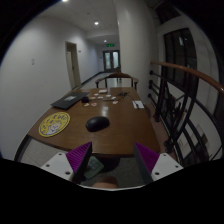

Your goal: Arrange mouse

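The gripper (113, 160) hangs above the near end of a long wooden table (120, 130), its two fingers spread wide apart with nothing between them. The purple pads (80, 156) on the inner faces of the fingers face each other across an open gap, and neither one touches anything.

The mouse (97, 123), dark and rounded, lies on the table ahead of the gripper, slightly toward the left finger's side, and well clear of both fingertips. It rests flat on the bare wood on its own.

Left of the mouse, and about as far ahead, lies a round yellow mat (54, 124) with a dark printed pattern, flat on the table near its left edge. Further beyond, on the left side, sits a dark flat laptop (68, 101), lid closed as far as can be told. Past the mouse, toward the far end of the table, small pale items (100, 95) are scattered, too small to identify, and another small light object (138, 104) lies toward the right edge.

At the far end of the table stands a chair (119, 80) with a curved back. To the right of the gripper a railing (178, 100) with dark bars and a wooden handrail runs alongside the table. Beyond everything, a corridor with white walls leads to a doorway (111, 60).
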`<state>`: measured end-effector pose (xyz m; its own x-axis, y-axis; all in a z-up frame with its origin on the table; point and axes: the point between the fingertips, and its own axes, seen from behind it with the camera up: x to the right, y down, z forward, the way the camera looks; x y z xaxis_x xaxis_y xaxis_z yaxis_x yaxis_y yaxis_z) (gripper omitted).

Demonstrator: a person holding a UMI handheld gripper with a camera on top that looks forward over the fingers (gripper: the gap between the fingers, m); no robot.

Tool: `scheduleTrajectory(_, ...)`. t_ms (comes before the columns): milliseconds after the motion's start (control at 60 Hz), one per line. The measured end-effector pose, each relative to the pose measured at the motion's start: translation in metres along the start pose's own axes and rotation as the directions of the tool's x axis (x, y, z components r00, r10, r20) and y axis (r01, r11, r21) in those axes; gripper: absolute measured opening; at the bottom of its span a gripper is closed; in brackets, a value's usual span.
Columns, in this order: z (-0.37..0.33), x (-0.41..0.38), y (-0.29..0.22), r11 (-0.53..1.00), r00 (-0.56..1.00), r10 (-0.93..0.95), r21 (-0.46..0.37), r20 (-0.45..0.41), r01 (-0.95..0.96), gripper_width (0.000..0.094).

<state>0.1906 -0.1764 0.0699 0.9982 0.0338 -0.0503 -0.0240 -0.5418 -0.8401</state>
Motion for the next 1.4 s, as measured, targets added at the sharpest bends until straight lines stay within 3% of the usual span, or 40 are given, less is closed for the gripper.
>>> scheduleTrajectory(283, 0.074, -0.07, 0.007, 0.997, 0.981, -0.057, -0.043, 0.187, 0.066, 0.0836)
scheduleTrajectory(417, 0.12, -0.096, 0.018, 0.989, 0.973, -0.091, -0.094, 0.212, 0.113, 0.0833)
scheduleTrajectory(817, 0.235, -0.11, -0.04, 0.988, 0.991, -0.108, -0.101, 0.079, 0.116, 0.0811)
scheduleTrajectory(867, 0.244, -0.111, -0.045, 0.99, 0.994, -0.095, -0.095, 0.055, 0.1, 0.0777)
scheduleTrajectory(933, 0.252, -0.109, -0.049, 0.994, 0.997, -0.072, -0.081, 0.026, 0.074, 0.0508)
scheduleTrajectory(950, 0.254, -0.109, -0.05, 0.995, 0.998, -0.054, -0.079, 0.026, 0.056, 0.0477)
scheduleTrajectory(1050, 0.253, -0.109, -0.052, 0.996, 0.999, -0.039, -0.08, 0.029, 0.041, 0.036)
scheduleTrajectory(1133, 0.245, -0.102, -0.057, 0.996, 0.999, 0.034, -0.088, 0.016, -0.032, 0.0331)
scheduleTrajectory(1267, 0.197, -0.103, -0.131, 0.997, 0.997, 0.022, 0.07, -0.074, -0.016, 0.0332)
scheduleTrajectory(1400, 0.135, -0.2, -0.203, 0.971, 0.999, -0.034, 0.237, 0.014, 0.03, 0.0334)
